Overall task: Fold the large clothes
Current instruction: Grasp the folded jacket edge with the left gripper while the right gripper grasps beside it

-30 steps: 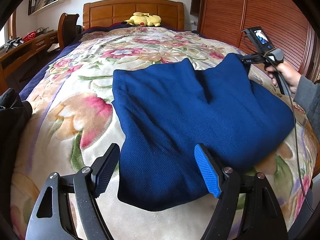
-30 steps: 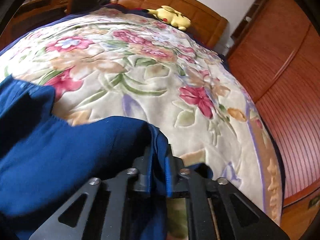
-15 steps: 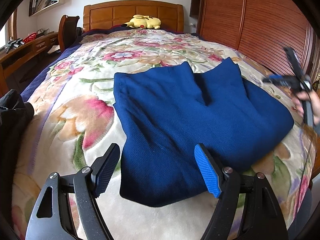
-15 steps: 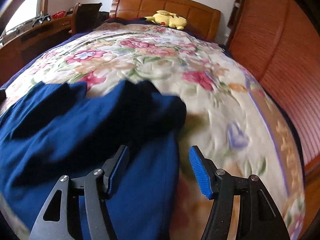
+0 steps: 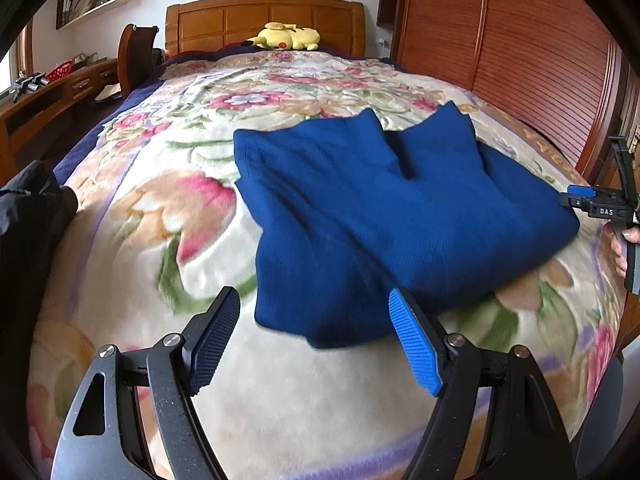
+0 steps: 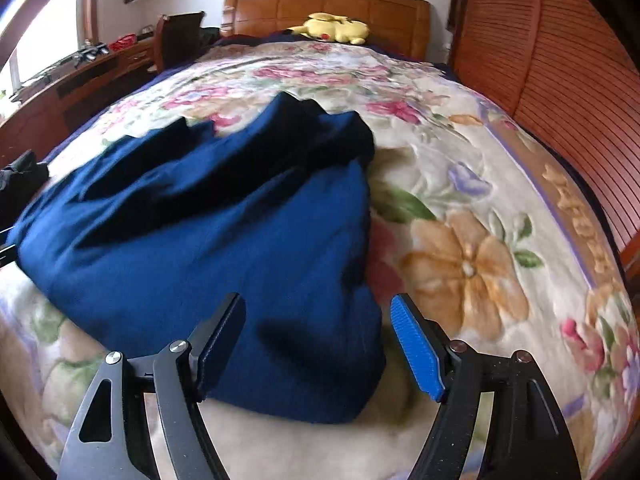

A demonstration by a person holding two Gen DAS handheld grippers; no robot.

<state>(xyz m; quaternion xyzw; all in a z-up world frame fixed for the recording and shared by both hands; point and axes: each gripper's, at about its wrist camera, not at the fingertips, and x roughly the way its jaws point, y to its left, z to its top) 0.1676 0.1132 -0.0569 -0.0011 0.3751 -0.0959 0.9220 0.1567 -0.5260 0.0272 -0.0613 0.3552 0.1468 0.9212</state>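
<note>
A dark blue garment (image 5: 380, 208) lies folded on the floral blanket (image 5: 168, 208), two pointed flaps toward the headboard. My left gripper (image 5: 312, 304) hovers open just above its near edge, nothing between the blue pads. In the right wrist view the garment (image 6: 224, 240) fills the left half. My right gripper (image 6: 318, 312) hangs over its near corner with jaws opening, and the pads do not touch the cloth. In the left wrist view the right gripper (image 5: 592, 200) sits at the garment's right side, held by a hand (image 5: 624, 248).
A yellow plush toy (image 5: 286, 36) rests by the wooden headboard (image 5: 264, 20). Slatted wooden wardrobe doors (image 5: 540, 60) run along the right of the bed. A desk and chair (image 5: 132, 60) stand on the left. Dark clothing (image 5: 28, 216) lies at the bed's left edge.
My right gripper let go of the garment's far right corner, opened, and drew back toward the near right side. The released flap now lies flat. The left gripper stayed put.
</note>
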